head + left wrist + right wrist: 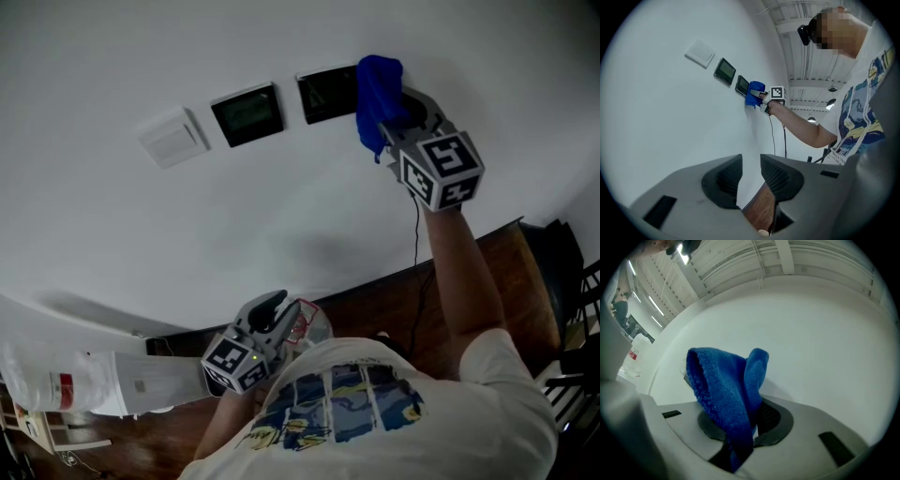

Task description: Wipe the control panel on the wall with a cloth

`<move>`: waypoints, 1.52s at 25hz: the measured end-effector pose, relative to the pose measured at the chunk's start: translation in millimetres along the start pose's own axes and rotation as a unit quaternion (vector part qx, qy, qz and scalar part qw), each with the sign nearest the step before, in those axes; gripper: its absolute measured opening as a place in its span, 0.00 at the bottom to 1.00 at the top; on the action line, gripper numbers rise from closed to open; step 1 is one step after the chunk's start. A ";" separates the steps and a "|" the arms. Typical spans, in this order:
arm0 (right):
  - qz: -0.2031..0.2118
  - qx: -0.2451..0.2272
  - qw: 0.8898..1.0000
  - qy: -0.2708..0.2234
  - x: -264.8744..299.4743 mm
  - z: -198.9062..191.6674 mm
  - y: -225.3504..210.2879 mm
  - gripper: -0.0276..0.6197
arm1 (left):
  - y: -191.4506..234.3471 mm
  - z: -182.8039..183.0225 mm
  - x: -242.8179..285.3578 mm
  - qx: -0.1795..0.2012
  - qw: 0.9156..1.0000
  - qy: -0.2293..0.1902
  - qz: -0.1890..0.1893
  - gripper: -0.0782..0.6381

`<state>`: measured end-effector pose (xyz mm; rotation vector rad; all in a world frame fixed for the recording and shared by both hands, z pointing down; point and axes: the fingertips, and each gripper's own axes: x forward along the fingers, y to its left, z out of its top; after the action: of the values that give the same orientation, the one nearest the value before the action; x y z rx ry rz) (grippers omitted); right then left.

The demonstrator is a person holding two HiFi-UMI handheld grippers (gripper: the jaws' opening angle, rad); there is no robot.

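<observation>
Two black control panels point(247, 113) point(326, 94) sit side by side on the white wall, right of a white switch plate point(172, 138). My right gripper point(389, 108) is raised to the wall and shut on a blue cloth point(378, 98), which lies against the right edge of the right panel. In the right gripper view the cloth point(726, 385) bunches up out of the jaws and hides the panel. The left gripper view shows the cloth point(754, 93) beside the panels point(725, 71) point(742, 86). My left gripper point(267, 323) hangs low by the person's chest, its jaws slightly apart and empty.
A thin black cable point(417, 244) hangs down the wall below the right gripper. Dark wooden floor point(506, 262) meets the wall's base. A black chair point(562, 272) stands at the right. A white bag with a red label point(56, 384) sits at the lower left.
</observation>
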<state>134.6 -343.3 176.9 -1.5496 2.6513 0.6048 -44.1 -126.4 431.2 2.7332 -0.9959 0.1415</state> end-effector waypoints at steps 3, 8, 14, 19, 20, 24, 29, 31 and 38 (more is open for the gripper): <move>0.003 0.006 1.000 0.000 2.2 -6.5 -6.7 0.18 | -2.0 1.4 8.8 -0.001 1.000 0.001 0.002 0.24; 0.016 0.005 1.000 -0.007 5.1 -8.2 -9.1 0.18 | -2.7 4.4 20.1 0.000 1.000 -0.003 0.010 0.24; 0.021 0.008 1.000 -0.013 5.7 -8.9 -9.4 0.18 | -2.4 8.9 24.5 -0.005 1.000 -0.009 0.018 0.24; 0.018 0.019 1.000 -0.017 -10.5 -6.4 -4.7 0.18 | -6.6 17.1 14.3 0.000 1.000 -0.012 0.016 0.24; 0.017 0.023 0.999 -0.019 -18.7 -6.4 -1.0 0.18 | -5.7 18.2 9.4 0.003 1.000 -0.012 0.018 0.24; 0.013 0.035 0.999 -0.007 -61.2 -22.8 28.1 0.18 | 5.6 14.3 -14.2 0.004 1.000 -0.012 0.026 0.24; 0.001 0.080 0.995 0.052 -122.7 -71.9 82.2 0.18 | 20.9 1.9 -42.0 -0.001 1.000 -0.005 0.025 0.24; -0.008 0.099 0.992 0.073 -148.3 -89.2 101.0 0.18 | 24.5 -1.3 -48.5 0.001 1.000 -0.003 0.020 0.24; -0.005 0.139 0.983 0.122 -213.7 -116.8 149.2 0.18 | 24.0 -6.1 -49.9 0.002 1.000 -0.003 0.011 0.24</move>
<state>139.3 -138.5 376.0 -1.6435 2.7420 0.0376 -97.8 -111.7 433.0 2.7295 -1.0273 0.1407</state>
